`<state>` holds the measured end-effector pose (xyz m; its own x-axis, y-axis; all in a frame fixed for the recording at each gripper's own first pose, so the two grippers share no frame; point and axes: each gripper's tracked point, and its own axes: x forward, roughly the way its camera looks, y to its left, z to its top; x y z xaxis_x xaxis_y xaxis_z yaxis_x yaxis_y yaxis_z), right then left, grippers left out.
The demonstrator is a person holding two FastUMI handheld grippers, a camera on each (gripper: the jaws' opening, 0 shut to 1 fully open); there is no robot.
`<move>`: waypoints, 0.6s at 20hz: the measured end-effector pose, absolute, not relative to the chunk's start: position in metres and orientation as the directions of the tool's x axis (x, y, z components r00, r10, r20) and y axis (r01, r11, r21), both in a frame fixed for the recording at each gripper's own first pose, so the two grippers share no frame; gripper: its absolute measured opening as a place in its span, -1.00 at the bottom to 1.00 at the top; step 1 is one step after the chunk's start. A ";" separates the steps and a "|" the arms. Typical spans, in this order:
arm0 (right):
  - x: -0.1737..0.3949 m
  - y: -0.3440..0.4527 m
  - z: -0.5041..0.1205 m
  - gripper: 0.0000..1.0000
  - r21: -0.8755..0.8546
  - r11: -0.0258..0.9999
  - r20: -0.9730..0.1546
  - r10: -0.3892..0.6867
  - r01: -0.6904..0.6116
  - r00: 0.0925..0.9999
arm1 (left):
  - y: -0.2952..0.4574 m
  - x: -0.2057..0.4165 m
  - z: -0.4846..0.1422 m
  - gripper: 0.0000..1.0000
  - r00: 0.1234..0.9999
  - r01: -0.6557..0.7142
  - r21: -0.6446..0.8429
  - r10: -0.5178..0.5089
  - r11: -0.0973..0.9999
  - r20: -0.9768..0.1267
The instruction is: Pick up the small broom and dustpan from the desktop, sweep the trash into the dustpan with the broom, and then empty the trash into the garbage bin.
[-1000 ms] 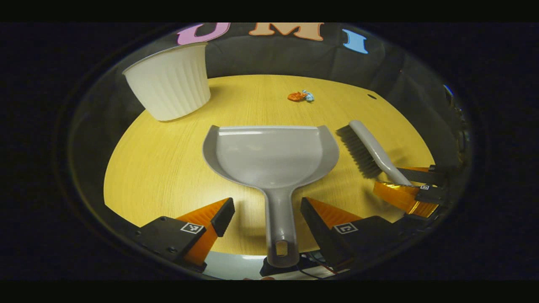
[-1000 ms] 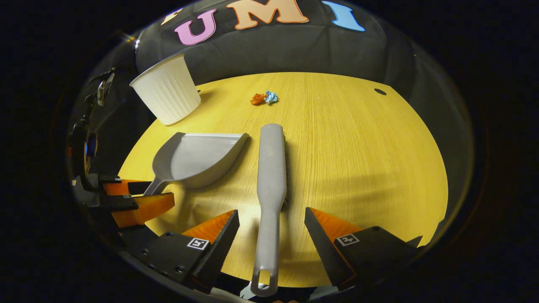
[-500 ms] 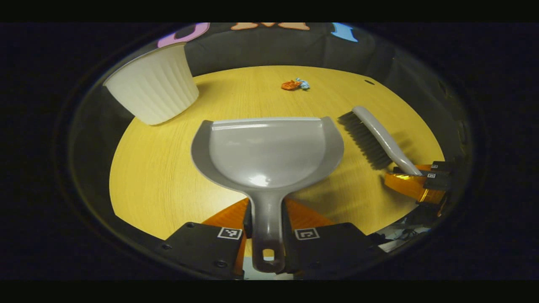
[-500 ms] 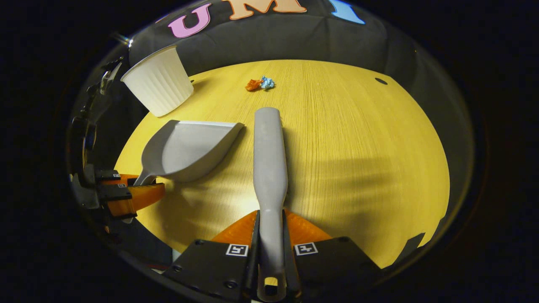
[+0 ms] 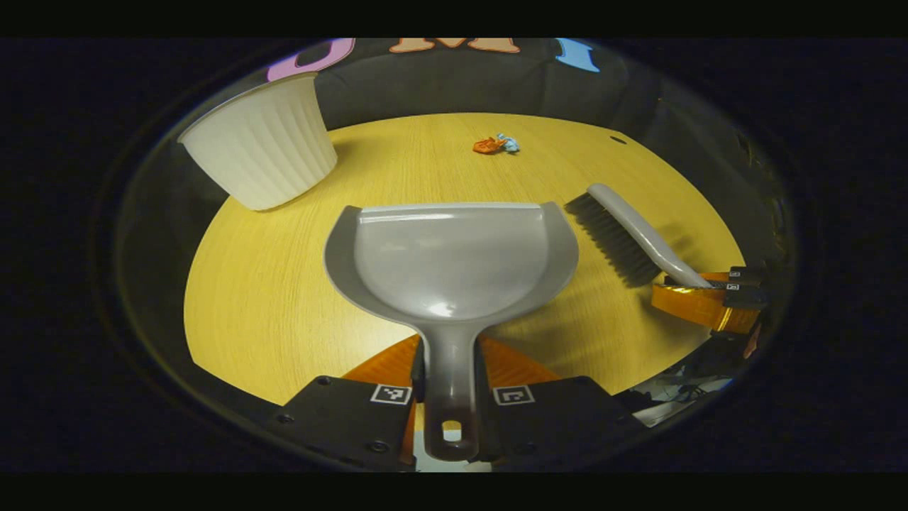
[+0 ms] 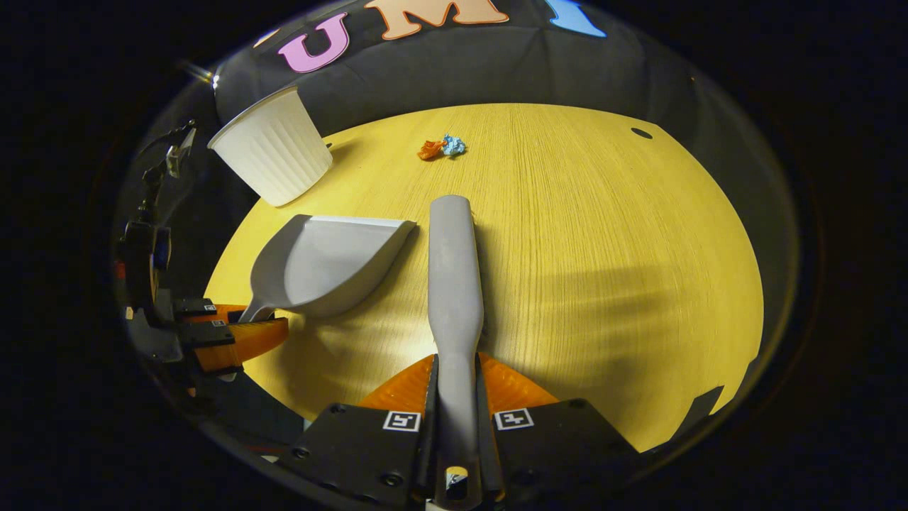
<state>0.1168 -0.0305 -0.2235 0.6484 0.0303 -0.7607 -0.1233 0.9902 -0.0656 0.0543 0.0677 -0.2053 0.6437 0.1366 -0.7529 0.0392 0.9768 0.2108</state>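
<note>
Round yellow wood-grain tabletop point(image 5: 269, 284) point(image 6: 603, 248), with broad soft shadows on its right part in the right gripper view. Small dark hole point(image 5: 618, 140) point(image 6: 640, 133) near the far right edge. Black cloth wall point(image 5: 461, 81) point(image 6: 461, 71) behind, creased. Dark stand hardware with cables point(image 6: 152, 234) off the table's left edge, details unclear. Cable clutter point(image 5: 681, 376) below the near right edge, blurred.

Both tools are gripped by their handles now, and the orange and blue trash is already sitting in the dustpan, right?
Not quite. The trash lies on the desktop beyond the empty dustpan, as the left gripper view shows. The rest holds: the left gripper clamps the dustpan's handle, the right gripper the broom.
</note>
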 end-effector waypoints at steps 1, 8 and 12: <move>0.117 -0.030 -0.219 -0.55 -0.057 0.991 -0.755 0.039 -0.124 0.654 | 0.066 0.055 -0.203 -0.46 0.647 0.032 0.205 0.136 0.978 -0.750; 0.117 -0.045 -0.152 -0.55 0.001 0.983 -0.680 0.136 -0.185 0.720 | 0.040 0.063 -0.171 -0.48 0.695 0.002 0.157 0.111 0.988 -0.711; 0.138 -0.057 -0.098 -0.55 0.023 0.967 -0.625 0.212 -0.254 0.751 | 0.031 0.063 -0.156 -0.46 0.698 -0.014 0.162 0.126 0.987 -0.705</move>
